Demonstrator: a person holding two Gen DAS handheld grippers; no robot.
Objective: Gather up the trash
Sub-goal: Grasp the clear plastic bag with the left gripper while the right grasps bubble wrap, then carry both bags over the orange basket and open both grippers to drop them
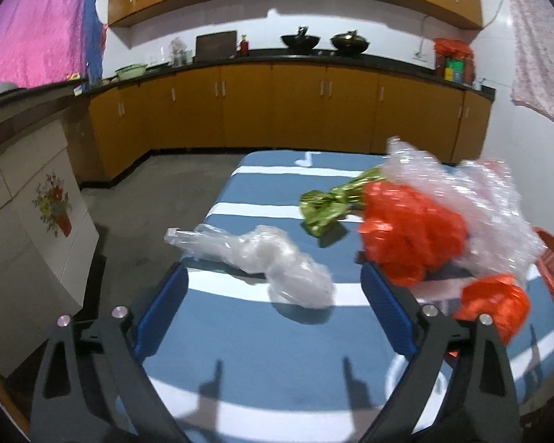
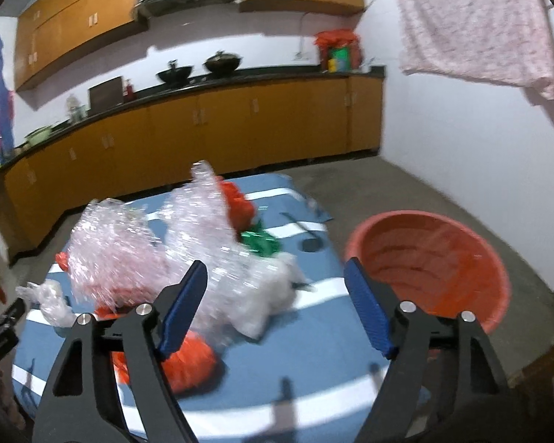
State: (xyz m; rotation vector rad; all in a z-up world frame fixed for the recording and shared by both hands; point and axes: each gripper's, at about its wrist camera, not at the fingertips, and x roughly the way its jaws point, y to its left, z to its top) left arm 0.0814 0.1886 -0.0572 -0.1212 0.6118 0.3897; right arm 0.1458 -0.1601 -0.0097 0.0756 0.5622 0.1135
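Note:
On the blue and white striped table (image 1: pixel 247 350) lies a crumpled clear plastic bag (image 1: pixel 277 258). My left gripper (image 1: pixel 273 273) stands open, and the bag's near end lies between its fingertips without touching the pads. To the right are a green foil wrapper (image 1: pixel 325 206), an orange plastic bag (image 1: pixel 413 236), bubble wrap (image 1: pixel 472 203) and a smaller orange bag (image 1: pixel 498 306). My right gripper (image 2: pixel 277 269) is open over the bubble wrap (image 2: pixel 129 251), with a whitish plastic lump (image 2: pixel 269 295) between its fingers, unpinched. An orange bag (image 2: pixel 192 365) lies under its left finger.
A red plastic basin (image 2: pixel 432 265) stands on the concrete floor just right of the table. Orange kitchen cabinets (image 1: pixel 277 107) with a dark counter run along the back wall. A pink cloth (image 2: pixel 476 26) hangs at the upper right. A white tiled cabinet (image 1: pixel 29 221) stands to the left.

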